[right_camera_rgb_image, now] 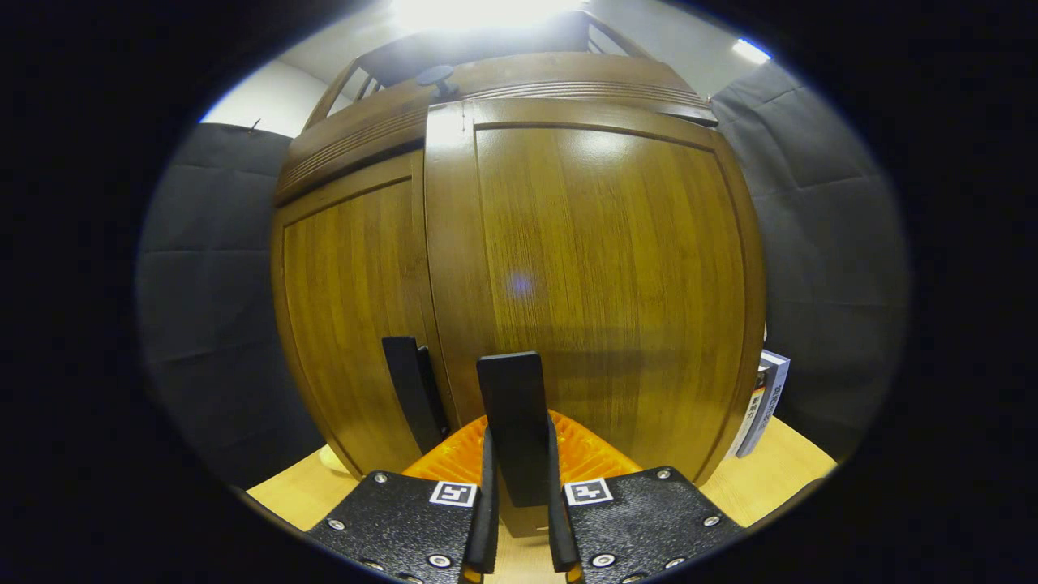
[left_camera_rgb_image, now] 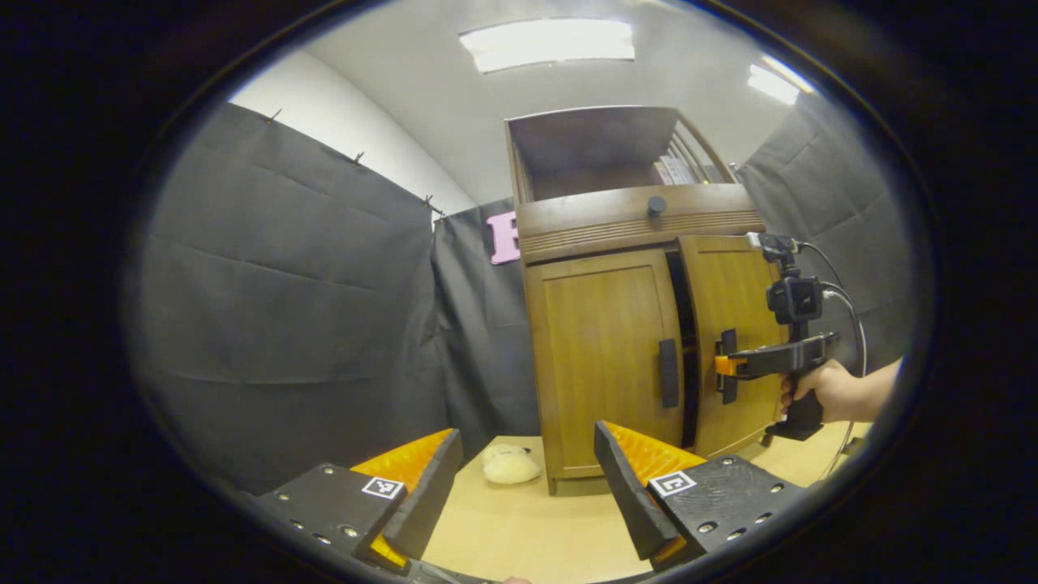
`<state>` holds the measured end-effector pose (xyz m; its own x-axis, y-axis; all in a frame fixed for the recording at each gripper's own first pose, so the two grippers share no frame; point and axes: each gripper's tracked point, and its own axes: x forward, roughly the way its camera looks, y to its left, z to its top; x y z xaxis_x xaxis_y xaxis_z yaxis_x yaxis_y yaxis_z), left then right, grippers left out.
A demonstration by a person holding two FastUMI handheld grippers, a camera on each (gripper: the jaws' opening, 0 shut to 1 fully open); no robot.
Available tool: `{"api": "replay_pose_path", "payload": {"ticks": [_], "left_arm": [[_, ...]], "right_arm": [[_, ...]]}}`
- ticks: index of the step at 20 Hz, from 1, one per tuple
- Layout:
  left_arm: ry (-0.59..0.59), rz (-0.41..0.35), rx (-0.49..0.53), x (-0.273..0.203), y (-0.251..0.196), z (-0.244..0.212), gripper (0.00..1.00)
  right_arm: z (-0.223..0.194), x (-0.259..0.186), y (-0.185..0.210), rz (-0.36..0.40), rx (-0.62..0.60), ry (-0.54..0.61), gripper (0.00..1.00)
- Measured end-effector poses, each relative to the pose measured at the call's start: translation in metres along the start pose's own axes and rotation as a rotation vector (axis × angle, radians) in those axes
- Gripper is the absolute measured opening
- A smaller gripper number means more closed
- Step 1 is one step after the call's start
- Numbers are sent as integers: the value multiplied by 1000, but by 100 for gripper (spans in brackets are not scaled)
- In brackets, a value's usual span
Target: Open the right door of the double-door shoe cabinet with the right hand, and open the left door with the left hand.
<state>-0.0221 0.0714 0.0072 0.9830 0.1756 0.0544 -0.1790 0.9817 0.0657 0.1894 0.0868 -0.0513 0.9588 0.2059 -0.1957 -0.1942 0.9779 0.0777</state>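
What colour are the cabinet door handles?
Black door handles, clearest in the left gripper view.

The left gripper view looks from some way back, low over the table (left_camera_rgb_image: 519, 527), facing the front of the shoe cabinet (left_camera_rgb_image: 600, 357) ahead of its tool (left_camera_rgb_image: 527, 478). The right gripper view sits very near the right door (right_camera_rgb_image: 600, 284), facing it straight on. Both views share the cabinet front with its two door handles.

glossy wood-grain cabinet (right_camera_rgb_image: 568, 268); matt dark handles (right_camera_rgb_image: 512, 422); smooth pale tabletop (left_camera_rgb_image: 527, 527).
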Motion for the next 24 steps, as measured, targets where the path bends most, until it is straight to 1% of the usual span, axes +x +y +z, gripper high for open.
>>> {"api": "replay_pose_path", "payload": {"ticks": [3, 9, 10, 14, 15, 16, 18, 20, 21, 24], "left_arm": [[-5, -24, -1, 2, -3, -2, 100], [-16, -70, -12, 3, -7, -1, 100], [-18, -78, -16, 3, -8, -2, 93], [-26, -108, -24, 3, -10, 0, 93], [-27, -114, -24, 4, -11, 0, 93], [-27, -122, -26, 4, -12, 0, 93], [-26, -142, -29, 5, -14, -1, 93], [-23, -163, -32, 7, -17, -5, 93], [-23, -172, -34, 9, -19, -7, 93], [-16, -204, -47, 7, -22, -9, 93]], "right_arm": [[-1, -14, -5, 8, -3, -3, 25], [4, -15, -6, 6, 5, 10, 25], [5, -17, -6, 6, 8, 12, 25], [3, -28, -13, 5, 4, 9, 25], [4, -31, -14, 3, 12, 10, 24], [2, -33, -15, 2, 18, 11, 25], [2, -37, -17, -2, 19, 13, 24], [1, -40, -22, -10, 17, 12, 25], [1, -42, -24, -15, 21, 11, 24], [-1, -47, -28, -36, 34, 16, 24]]}}
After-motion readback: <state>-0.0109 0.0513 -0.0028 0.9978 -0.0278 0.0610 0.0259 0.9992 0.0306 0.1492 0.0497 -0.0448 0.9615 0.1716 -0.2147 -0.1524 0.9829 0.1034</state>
